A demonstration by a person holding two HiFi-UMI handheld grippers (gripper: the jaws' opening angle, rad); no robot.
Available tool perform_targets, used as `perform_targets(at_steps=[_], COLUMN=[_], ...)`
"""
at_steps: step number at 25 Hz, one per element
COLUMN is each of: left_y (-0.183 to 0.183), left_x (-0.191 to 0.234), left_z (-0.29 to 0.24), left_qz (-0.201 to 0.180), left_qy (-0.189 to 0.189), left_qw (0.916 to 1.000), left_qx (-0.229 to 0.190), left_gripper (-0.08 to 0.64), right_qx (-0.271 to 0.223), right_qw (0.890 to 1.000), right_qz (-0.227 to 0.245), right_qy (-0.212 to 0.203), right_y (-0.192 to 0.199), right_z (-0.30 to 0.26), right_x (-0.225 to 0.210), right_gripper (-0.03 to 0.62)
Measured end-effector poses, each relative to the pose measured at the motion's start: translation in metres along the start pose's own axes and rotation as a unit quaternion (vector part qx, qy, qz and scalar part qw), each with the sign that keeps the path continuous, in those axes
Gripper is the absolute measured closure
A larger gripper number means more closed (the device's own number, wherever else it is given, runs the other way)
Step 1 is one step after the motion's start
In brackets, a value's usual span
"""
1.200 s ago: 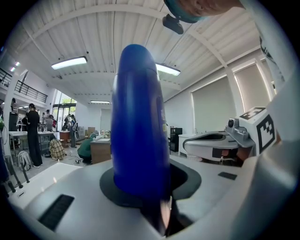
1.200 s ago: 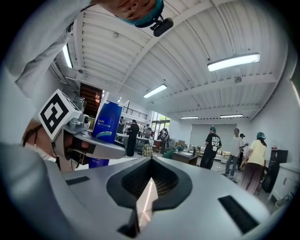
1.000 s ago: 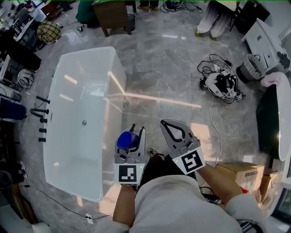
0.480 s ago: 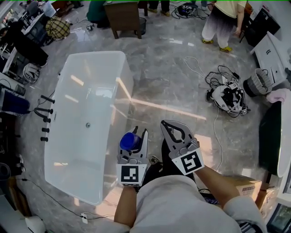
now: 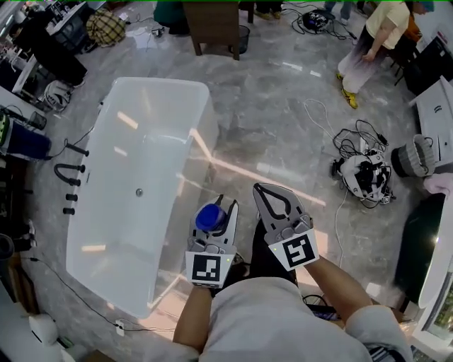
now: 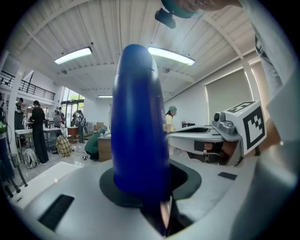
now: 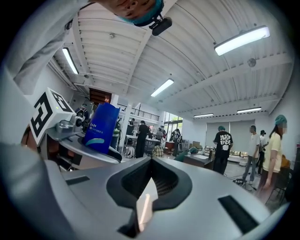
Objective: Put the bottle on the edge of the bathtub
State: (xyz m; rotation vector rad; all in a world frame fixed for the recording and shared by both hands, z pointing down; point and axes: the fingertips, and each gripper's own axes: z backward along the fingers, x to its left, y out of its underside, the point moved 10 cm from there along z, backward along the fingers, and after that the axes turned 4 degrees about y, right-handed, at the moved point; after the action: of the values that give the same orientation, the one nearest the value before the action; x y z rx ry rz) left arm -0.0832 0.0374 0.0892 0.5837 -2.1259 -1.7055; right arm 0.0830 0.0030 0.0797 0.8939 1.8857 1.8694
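Observation:
A blue bottle stands upright between the jaws of my left gripper, which is shut on it. In the left gripper view the bottle fills the middle and hides most of what lies beyond. The white bathtub lies on the floor to the left, and its right rim runs just left of the bottle. My right gripper hovers beside the left one over the floor, jaws together with nothing between them. From the right gripper view the bottle shows at the left.
Black tap fittings stand on the floor left of the tub. A tangle of cables with a white device lies at the right. A person in a yellow shirt stands at the top right. A brown cabinet is behind the tub.
The tub has slid right and down in the head view, closer to the bottle. Both grippers keep their pose. The person in yellow has come further into view.

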Motion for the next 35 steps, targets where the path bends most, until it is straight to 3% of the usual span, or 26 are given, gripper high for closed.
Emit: perform_targets(at_steps=[3,7,14,21,30,35], left_y=[-0.003,-0.006,-0.007,0.006,0.059,0.102], left_x=[0.010,0.022,0.036,0.051,0.101,0.125], left_z=[-0.034,-0.083,-0.161,-0.209,-0.256,-0.290], left_qz=[0.002,0.012,0.012,0.005,0.025,0.010], left_qy=[-0.008,-0.021,-0.033,-0.034,-0.033,-0.021], left_qw=[0.9999,0.9996,0.9994,0.9994,0.9989,0.9993], left_qx=[0.012,0.014,0.003,0.010,0.021,0.028], left_gripper=[0.440,0.440,0.440,0.440,0.440,0.440], right_qx=[-0.013,0.034,0.063,0.049,0.076,0.100], right_qw=[1.000,0.999,0.996,0.997,0.995,0.993], right_qz=[-0.017,0.008,0.009,0.000,0.004,0.008], right_qy=[-0.006,-0.035,-0.064,-0.067,-0.069,-0.068], right_y=[0.005,0.023,0.056,0.086,0.137,0.176], right_z=[-0.024,-0.047,-0.084,-0.117,-0.176,-0.198], right_x=[-0.029,-0.073,-0.138,-0.169,-0.179,-0.183], right_gripper=[0.588,0.589,0.589,0.589,0.589,0.589])
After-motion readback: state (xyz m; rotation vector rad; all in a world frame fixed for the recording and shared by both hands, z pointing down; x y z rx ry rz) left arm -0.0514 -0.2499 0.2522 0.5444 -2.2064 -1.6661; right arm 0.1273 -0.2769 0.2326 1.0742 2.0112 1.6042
